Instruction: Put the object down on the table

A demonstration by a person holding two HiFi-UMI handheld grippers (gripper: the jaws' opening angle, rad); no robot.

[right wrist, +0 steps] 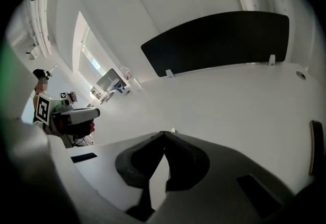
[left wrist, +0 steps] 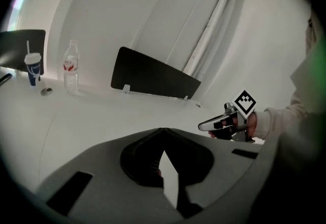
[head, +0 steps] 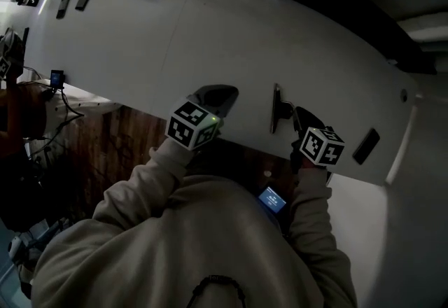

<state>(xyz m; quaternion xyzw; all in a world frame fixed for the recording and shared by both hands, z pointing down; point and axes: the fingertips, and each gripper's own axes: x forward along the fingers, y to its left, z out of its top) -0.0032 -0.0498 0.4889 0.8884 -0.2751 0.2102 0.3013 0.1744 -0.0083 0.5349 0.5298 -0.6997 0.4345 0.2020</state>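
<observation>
Over the table [head: 105, 40], left tongs [left wrist: 162, 131] and right tongs [right wrist: 164, 134], closed, show dimly.

Both arms reach forward, left tool [head: 215, 98] and right tool [head: 303, 120] closed and empty.

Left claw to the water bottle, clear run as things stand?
Probably yes: only bare table lies between the left claw and the water bottle. It stands far across, though, and the claw is shut.
</observation>
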